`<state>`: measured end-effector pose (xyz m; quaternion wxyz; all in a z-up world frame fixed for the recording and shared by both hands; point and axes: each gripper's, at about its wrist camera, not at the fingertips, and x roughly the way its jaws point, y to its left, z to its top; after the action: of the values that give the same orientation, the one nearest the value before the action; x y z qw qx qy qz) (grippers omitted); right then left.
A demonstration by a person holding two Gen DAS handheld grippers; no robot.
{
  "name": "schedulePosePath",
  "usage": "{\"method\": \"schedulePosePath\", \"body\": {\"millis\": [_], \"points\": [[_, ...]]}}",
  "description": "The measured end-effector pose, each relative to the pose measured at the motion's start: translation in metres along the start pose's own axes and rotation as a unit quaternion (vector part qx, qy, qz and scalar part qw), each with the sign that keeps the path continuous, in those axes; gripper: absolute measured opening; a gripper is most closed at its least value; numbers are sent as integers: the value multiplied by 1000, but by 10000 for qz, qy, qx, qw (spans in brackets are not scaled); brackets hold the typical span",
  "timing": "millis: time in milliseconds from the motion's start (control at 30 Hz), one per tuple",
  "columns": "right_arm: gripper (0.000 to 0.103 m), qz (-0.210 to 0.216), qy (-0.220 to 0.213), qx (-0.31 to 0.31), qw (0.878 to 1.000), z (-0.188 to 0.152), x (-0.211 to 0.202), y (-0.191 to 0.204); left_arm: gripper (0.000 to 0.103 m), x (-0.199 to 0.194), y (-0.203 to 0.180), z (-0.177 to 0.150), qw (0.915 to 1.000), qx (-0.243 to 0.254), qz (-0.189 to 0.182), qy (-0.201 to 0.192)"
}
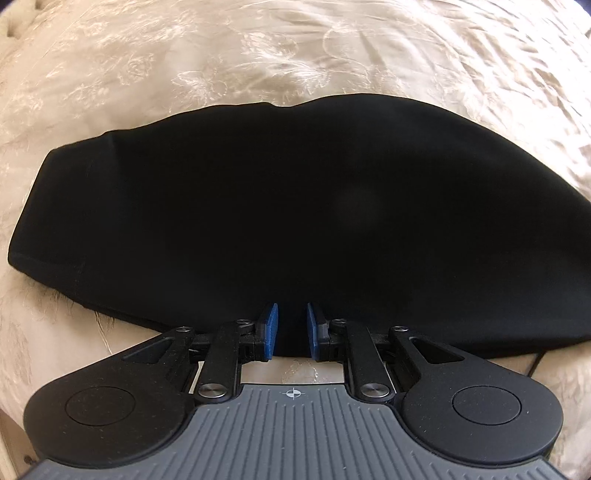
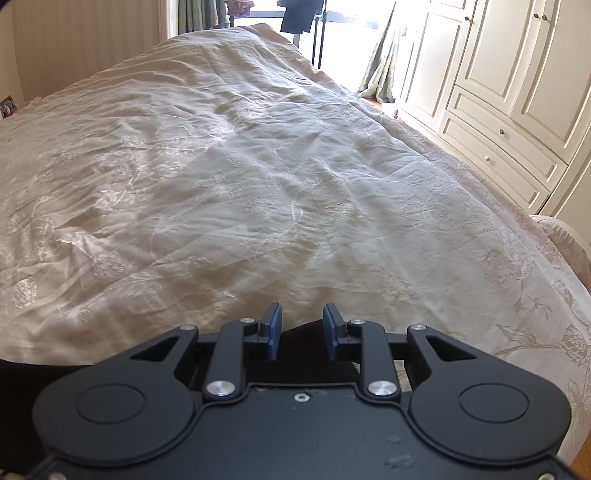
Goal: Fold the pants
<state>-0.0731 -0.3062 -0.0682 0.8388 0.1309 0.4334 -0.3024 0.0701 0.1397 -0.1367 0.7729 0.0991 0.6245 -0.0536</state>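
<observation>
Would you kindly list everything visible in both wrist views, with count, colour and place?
Folded black fabric pants: one, black, lying on the bed by both grippers.
Embroidered cream bedspread: one, cream, covering the bed.
Panelled cream wardrobe: one, cream, right of the bed.
Floral curtain: one, pale green, by the window.
Dark garment on a stand: one, dark, beyond the bed.
Left gripper: black, blue pads, open at the pants' near edge.
Right gripper: black, blue pads, open over the pants.

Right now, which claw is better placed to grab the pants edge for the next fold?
Left, probably. The left claw is open, straddling the near edge of the black pants. The right claw is open too, but shows only a sliver of pants and mostly bedspread.
</observation>
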Motion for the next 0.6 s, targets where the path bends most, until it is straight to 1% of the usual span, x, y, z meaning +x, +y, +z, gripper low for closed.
{"method": "schedulePosePath", "body": {"millis": [33,100,133,200,267,333,400,500,567,600], "points": [[27,131,3,19,9999,-1,-7,12,17,-1,1,2,9999,80,-61,9],[27,502,80,-15,9987,-3,-18,44,17,-9,10,7,9997,42,-242,-12],[27,715,144,-72,9973,-4,-22,61,17,-15,18,11,9993,-47,-369,-81],[28,1247,354,-269,9912,-8,-25,106,17,-25,34,20,9984,-158,-481,-265],[28,1751,540,-460,9820,-12,-27,151,17,-29,48,32,9980,-187,-439,-422],[28,2231,736,-661,9698,-14,-25,196,17,-26,64,43,9978,-215,-397,-480],[29,2714,945,-954,9531,-16,-21,248,17,-17,78,49,9981,-270,-354,-415],[30,3100,1164,-1283,9348,-16,-10,308,17,3,92,45,9989,-239,-377,-151],[31,3179,1285,-1408,9287,-15,1,337,17,17,96,35,9992,-128,-387,49],[31,3205,1372,-1432,9263,-14,9,351,17,20,96,30,9993,-45,-382,25]]}}
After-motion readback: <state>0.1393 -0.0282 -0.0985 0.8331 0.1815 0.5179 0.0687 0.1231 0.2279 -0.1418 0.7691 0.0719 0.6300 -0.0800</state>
